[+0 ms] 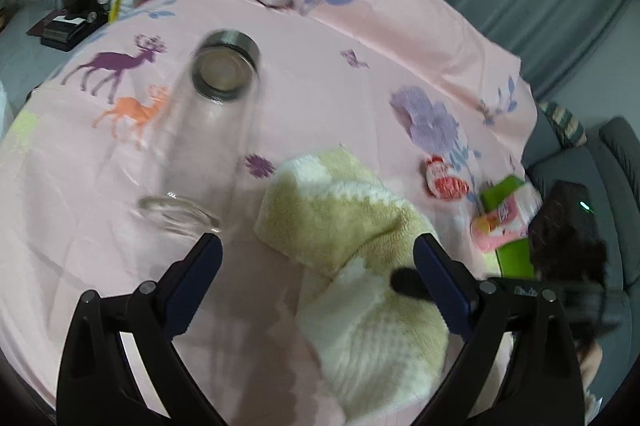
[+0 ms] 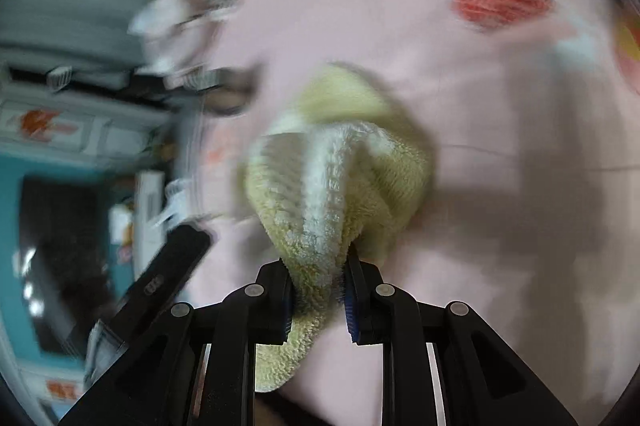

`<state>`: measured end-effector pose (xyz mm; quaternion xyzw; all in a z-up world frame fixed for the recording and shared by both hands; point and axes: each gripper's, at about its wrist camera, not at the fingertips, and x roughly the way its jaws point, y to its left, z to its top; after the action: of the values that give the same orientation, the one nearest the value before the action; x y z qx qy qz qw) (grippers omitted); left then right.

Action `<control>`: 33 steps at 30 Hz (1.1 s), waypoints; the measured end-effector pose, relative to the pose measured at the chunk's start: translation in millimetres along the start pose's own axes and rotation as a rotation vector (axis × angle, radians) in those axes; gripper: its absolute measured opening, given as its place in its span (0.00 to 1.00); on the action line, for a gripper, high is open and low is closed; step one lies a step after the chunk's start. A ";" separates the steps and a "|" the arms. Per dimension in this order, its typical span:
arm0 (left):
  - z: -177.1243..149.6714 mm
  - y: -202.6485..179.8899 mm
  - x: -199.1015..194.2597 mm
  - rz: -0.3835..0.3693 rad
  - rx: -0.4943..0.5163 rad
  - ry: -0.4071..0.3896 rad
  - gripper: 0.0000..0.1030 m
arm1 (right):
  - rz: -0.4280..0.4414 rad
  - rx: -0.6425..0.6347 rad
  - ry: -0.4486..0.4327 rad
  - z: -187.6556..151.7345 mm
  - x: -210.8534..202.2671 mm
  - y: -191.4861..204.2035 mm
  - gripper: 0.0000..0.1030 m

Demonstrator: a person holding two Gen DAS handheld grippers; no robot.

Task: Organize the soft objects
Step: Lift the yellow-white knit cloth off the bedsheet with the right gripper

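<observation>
— Listing item one: towel, yellow-and-white, soft, lying on the pink sheet. Held by?

— Right gripper, jaws pinched narrow on a bunched corner. Left gripper: spread wide, empty, poised over the free end.

— Bearing?

— Long axis runs forward-left from the right gripper; free end between the left fingers, so left is nearer. Glass bottle just beside.

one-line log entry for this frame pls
left gripper: open, over towel | right gripper: shut on towel, bunched fold | glass bottle: lying on pink sheet | right view blurred
</observation>
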<state>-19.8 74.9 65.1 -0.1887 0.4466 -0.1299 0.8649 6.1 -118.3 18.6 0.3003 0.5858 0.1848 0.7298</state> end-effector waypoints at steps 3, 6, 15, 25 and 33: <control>-5.6 -10.4 7.5 0.011 0.046 0.022 0.93 | -0.053 0.070 -0.003 6.5 3.8 -19.4 0.21; -9.8 -17.6 15.5 0.005 0.076 0.044 0.93 | -0.031 0.074 0.022 10.9 1.4 -23.9 0.21; -20.7 -33.0 49.3 0.003 0.113 0.142 0.92 | -0.255 -0.030 -0.076 14.2 -31.3 -20.3 0.64; -16.6 -38.1 51.5 0.082 0.128 0.076 0.92 | -0.171 -0.042 -0.223 17.8 -64.1 -11.0 0.65; 2.7 -35.9 71.3 0.136 0.153 0.079 0.93 | -0.139 -0.109 -0.194 13.9 -58.1 5.1 0.65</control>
<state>20.9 15.3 30.8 -0.0860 0.4807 -0.1120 0.8654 5.7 -153.7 67.0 0.2352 0.5208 0.1353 0.8094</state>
